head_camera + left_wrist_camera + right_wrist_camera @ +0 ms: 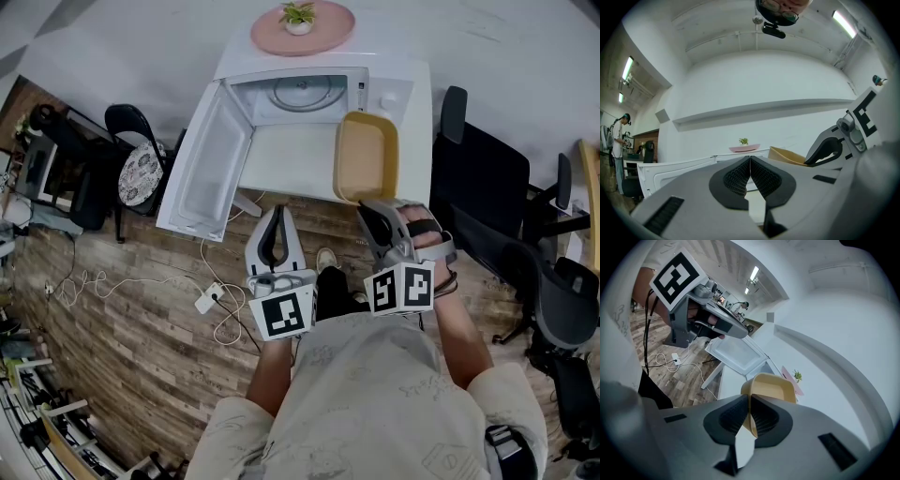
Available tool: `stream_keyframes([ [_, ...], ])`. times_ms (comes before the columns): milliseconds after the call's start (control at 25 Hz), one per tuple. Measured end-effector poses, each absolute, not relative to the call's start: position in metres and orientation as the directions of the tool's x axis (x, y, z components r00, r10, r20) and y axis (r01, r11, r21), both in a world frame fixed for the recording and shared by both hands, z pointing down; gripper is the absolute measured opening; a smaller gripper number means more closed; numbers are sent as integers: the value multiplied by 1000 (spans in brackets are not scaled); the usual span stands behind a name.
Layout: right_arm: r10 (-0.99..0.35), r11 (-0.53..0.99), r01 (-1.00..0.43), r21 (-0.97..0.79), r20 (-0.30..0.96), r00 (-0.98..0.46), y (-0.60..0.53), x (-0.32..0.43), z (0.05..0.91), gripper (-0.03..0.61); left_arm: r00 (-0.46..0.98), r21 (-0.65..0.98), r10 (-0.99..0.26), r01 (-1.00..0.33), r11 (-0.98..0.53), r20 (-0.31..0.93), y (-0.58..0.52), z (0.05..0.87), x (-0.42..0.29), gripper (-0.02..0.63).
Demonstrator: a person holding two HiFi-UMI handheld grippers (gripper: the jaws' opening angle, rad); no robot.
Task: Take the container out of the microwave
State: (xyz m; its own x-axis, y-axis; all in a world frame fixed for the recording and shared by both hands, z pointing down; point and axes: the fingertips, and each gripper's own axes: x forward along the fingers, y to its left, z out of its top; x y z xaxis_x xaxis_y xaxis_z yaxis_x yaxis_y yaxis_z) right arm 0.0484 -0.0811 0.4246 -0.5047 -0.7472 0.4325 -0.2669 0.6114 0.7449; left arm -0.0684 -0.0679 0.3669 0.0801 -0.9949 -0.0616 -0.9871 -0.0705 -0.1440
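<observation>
One view, its own, shows right tool clamping the container; left tool closed, empty.

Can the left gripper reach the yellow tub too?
Probably yes. The left gripper hangs near the yellow plastic tub with only open air between them; its jaws are shut and empty, so they'd need to open. The right gripper pinches the tub's near rim.

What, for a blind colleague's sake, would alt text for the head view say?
Seen from above, the right tongs pinch the rim of a yellow container in front of a white microwave with its door swung open. The left tongs are shut and empty alongside.
</observation>
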Motion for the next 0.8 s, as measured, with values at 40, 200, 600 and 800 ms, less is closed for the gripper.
stream_keyframes([
  [40, -748, 611, -267, 745, 432, -505, -81, 49, 424, 35, 81, -145, -995, -987, -72, -57, -68, 367, -68, 9],
  [200, -746, 611, -267, 745, 429, -509, -81, 50, 423, 35, 81, -140, -995, -987, -73, -56, -68, 367, -66, 9],
  [600, -737, 618, -253, 744, 437, -515, -77, 51, 425, 35, 80, -127, -995, -989, -72, -59, -65, 368, -61, 9],
  [800, -734, 620, -251, 743, 438, -518, -76, 53, 424, 35, 78, -124, -995, -990, -70, -56, -65, 368, -60, 9],
])
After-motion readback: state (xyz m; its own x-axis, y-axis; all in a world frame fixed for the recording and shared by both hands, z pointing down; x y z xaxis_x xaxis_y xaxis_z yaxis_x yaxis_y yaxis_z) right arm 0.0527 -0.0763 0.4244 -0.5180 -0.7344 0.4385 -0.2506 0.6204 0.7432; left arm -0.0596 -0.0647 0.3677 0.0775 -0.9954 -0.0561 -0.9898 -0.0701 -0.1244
